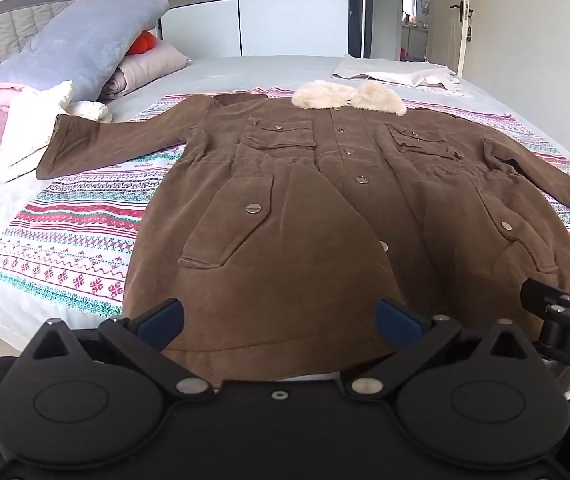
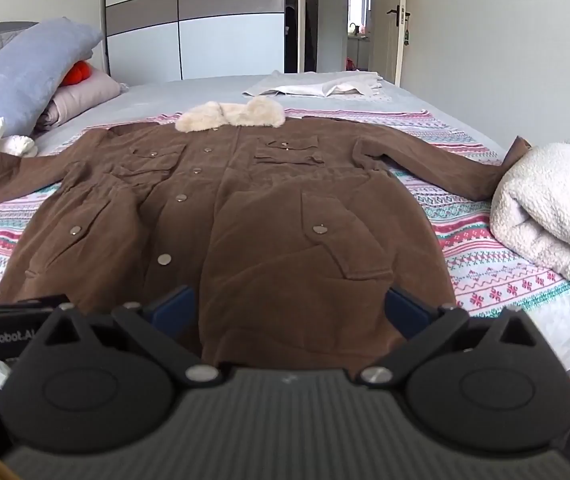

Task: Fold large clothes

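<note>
A large brown coat with a cream fur collar lies flat and face up on the patterned blanket, both sleeves spread out. It also shows in the right wrist view. My left gripper is open just above the left part of the coat's near hem. My right gripper is open above the right part of the hem. Part of the right gripper shows at the right edge of the left wrist view. Neither holds anything.
Blue and pink pillows and white folded cloth are piled at the bed's left end. A folded white fleece lies at the right by the coat's sleeve. Light folded cloth lies at the far side. A wardrobe stands behind.
</note>
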